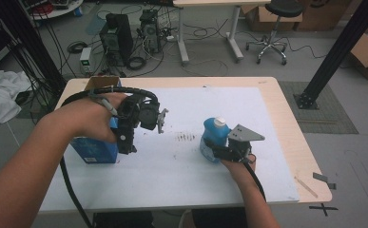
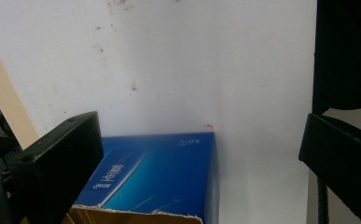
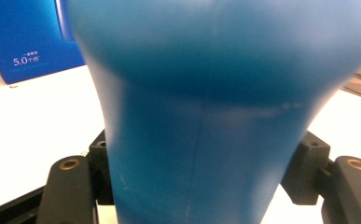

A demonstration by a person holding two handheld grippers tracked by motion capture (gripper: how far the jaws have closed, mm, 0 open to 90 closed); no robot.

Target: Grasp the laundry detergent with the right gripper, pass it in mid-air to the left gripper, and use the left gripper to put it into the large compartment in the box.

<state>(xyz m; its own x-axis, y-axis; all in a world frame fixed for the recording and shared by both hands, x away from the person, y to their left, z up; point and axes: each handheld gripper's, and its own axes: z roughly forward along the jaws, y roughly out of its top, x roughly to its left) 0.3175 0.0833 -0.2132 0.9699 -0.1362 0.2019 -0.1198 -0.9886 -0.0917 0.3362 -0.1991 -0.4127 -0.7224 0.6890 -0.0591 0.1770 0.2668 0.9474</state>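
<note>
right hand-held gripper (image 1: 218, 148) looks clamped on the blue bottle (image 1: 213, 137), so squeeze low and lift straight toward the open box (image 1: 98, 142) at 9 o'clock, where the left hand-held gripper (image 1: 141, 124) hangs with jaws apart.

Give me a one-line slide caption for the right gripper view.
Right claw clamped on the blue bottle, with the blue box behind on the white mat.

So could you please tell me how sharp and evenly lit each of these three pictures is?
High view: even room light, soft overall, with a slight curve at the edges. Left gripper view: the white mat is bright, the blue box fairly sharp, the near jaws dark and blurred. Right gripper view: the blue bottle sits too close, soft, with a pale sheen.
</note>
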